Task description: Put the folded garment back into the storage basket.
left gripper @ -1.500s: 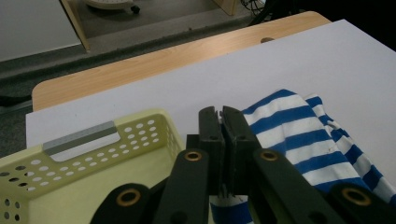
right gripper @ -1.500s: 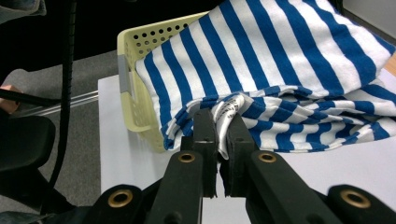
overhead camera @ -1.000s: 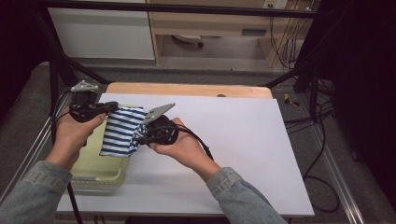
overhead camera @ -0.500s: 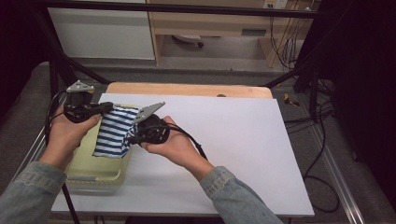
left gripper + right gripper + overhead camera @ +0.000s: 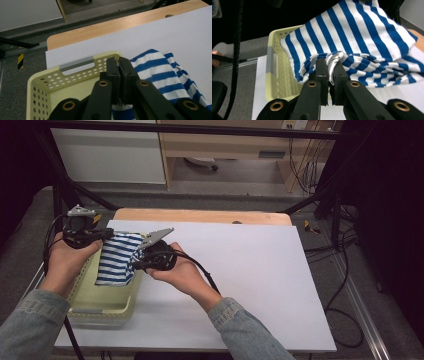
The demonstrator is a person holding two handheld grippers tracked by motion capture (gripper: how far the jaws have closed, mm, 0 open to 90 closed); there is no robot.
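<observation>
High view: both my tongs, left (image 5: 106,236) and right (image 5: 134,265), clamp the striped cloth (image 5: 116,260) over the basket (image 5: 102,306). If either thin pinch slips, cloth drapes across the rim.

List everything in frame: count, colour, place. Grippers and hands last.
Striped cloth: 1, blue and white, held up over the basket, clamped from both sides.
Basket: 1, pale yellow, perforated, at the table's left edge.
Table: 1, white top, wooden strip along the far edge.
Left gripper: 1, black, shut on the cloth's left end.
Right gripper: 1, black, shut on the cloth's right end.
Hands: 2, in denim sleeves, one per gripper.
</observation>
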